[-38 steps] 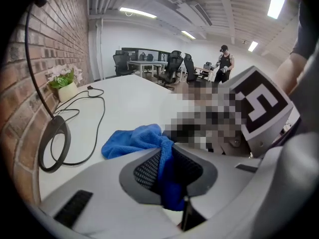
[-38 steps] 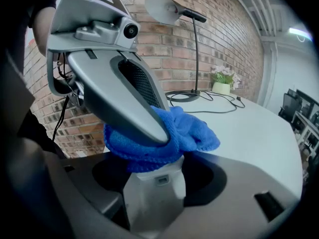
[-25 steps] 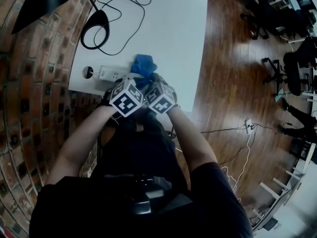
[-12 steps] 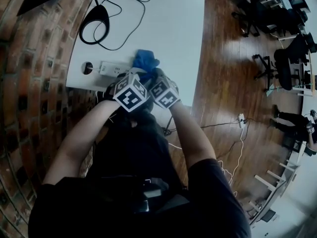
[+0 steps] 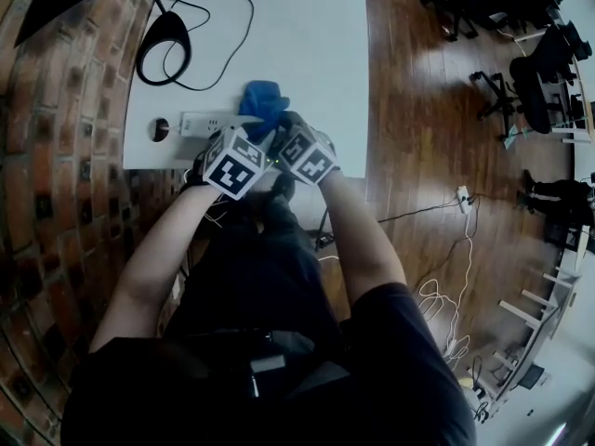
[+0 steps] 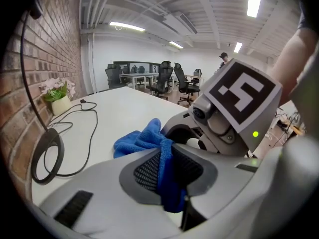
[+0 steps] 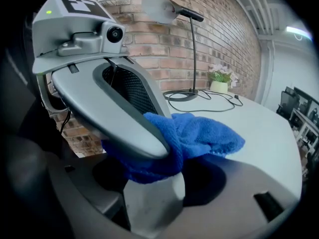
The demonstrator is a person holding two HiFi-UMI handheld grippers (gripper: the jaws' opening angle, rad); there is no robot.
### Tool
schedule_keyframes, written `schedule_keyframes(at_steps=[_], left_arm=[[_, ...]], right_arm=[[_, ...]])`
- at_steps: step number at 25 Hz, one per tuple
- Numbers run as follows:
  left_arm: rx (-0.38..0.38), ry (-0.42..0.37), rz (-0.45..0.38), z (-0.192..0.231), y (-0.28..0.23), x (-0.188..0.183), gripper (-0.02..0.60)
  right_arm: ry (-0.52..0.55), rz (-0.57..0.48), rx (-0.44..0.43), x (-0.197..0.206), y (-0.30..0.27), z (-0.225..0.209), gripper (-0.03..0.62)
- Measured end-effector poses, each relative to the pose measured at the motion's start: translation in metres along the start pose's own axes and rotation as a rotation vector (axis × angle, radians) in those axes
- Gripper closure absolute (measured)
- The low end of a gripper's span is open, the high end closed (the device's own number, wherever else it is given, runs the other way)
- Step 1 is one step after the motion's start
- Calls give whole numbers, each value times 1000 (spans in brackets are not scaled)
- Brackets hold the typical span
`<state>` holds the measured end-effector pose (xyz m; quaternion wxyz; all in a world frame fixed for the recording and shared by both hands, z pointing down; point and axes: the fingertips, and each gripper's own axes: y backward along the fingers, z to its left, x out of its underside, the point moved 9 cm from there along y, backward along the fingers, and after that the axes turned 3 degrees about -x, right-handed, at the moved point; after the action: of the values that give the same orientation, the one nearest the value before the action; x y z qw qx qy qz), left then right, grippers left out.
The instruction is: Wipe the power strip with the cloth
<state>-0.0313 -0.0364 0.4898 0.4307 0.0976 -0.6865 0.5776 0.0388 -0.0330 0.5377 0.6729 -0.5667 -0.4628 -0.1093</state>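
Fluffy blue cloth (image 7: 202, 133) bunched in left gripper (image 6: 167, 151), right gripper (image 7: 167, 156); oblong power strip (image 5: 206, 124)

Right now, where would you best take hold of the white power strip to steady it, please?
I'd take the white plastic power strip at its bare end, away from the bunched blue cloth, coming from above and pinching across its narrow width. It lies flat and long on the white table, so its long sides offer the pinch.

The crumpled blue microfibre cloth (image 5: 262, 100) is covering one end of the long white power strip (image 5: 203, 122); the head view's top edge is cutting off the black desk lamp's shade (image 5: 56, 3).
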Motion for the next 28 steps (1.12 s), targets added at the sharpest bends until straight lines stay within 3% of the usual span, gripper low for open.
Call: schedule_keyframes(at_steps=[4,10,14,20,28], left_arm=[[28,93,-10,7,3,2,514],[-18,156,-34,23,5,17,514],[-6,188,14,30,11,17,514],[-134,171,72,44,26,25,514],[-203,226,127,52,33,28,513]], right_arm=[[-6,12,5,1,1,1,296],[25,-8,5,-2,1,1,301],[42,-16,-3,1,3,4,307],[73,-24,6,1,5,4,309],[93,-44,12,2,6,7,310]])
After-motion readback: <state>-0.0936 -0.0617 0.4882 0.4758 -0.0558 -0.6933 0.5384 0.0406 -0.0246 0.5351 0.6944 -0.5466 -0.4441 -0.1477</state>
